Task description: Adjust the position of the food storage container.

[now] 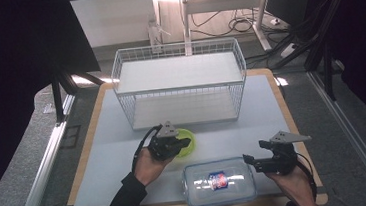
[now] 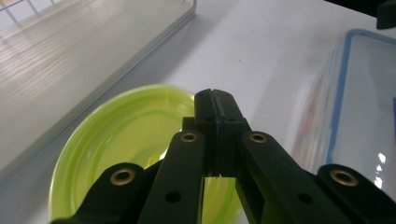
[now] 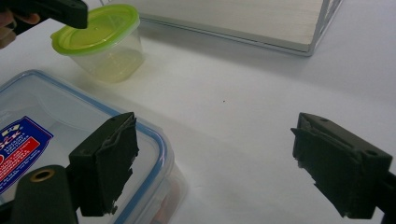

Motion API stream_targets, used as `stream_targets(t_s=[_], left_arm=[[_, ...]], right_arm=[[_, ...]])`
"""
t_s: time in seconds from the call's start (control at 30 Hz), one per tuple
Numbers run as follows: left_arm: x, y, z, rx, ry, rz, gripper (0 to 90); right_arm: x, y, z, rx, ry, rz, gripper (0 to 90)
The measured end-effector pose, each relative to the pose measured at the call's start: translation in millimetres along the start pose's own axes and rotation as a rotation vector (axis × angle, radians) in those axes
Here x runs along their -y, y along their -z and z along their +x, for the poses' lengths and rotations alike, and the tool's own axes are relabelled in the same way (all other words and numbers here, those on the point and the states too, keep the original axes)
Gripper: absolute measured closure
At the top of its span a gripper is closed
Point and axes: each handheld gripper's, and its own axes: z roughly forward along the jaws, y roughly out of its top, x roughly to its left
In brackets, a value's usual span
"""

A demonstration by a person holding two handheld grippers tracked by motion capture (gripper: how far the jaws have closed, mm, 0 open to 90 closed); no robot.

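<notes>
A: In the high view, where is everything lying?

B: The left gripper is hovering over the small tub with the green lid, just in front of the white wire rack. The clear box with the blue-rimmed lid is sitting at the near edge of the grey mat, and the right gripper is waiting just beside its right end. Between rack and box there is bare mat; much free room is lying on the right side.

A: And the left gripper view?

B: Its jaws are standing fully together, with nothing between them, above the green lid. Whether the tips are touching the lid I cannot say, the picture is blurred there. The rack's lower shelf is running along the upper left, close to the tub, and the blue rim of the box is showing on the right.

A: The right gripper view?

B: Here the jaws are standing wide and holding nothing. One pad is hanging over the corner of the box, the other over bare mat. The tub is standing farther off, apart from the box, with the rack's corner behind.

A: Any writing?

B: A red and blue label is lying inside the box; it is cut off at the edge, so I cannot read it.
</notes>
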Motion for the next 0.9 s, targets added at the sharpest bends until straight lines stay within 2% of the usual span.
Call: stream_targets(t_s=[0.13,0.23,0.27,0.33,0.37,0.63,0.9], left_arm=[[-13.2,-18.5,0.2,0.006,0.004,0.033,90.0],[-16.9,-25.6,-0.4,0.003,-0.002,0.054,90.0],[-19.5,-31.5,-1.8,-0.003,-0.009,0.075,90.0],[-20.4,-34.2,-2.5,-0.006,-0.009,0.085,90.0],[-21.3,-37.7,-3.4,-0.026,-0.022,0.11,90.0],[-20.5,-37.5,-2.2,-0.029,-0.026,0.131,90.0],[-9.9,-22.5,3.7,-0.048,-0.006,0.142,90.0]], right_arm=[[0.7,-1.6,0.0,0.0,0.0,0.011,12.8],[0.7,-1.3,-0.2,0.0,0.001,0.012,12.8],[0.8,-1.3,-0.2,-0.001,0.001,0.011,12.8],[0.8,-1.3,-0.3,0.0,0.004,0.011,12.8],[1.1,-1.8,-0.2,0.004,0.01,0.018,12.8],[1.6,-2.9,0.0,0.011,0.013,0.032,12.8],[1.9,-3.2,0.3,0.009,0.013,0.036,12.5]])
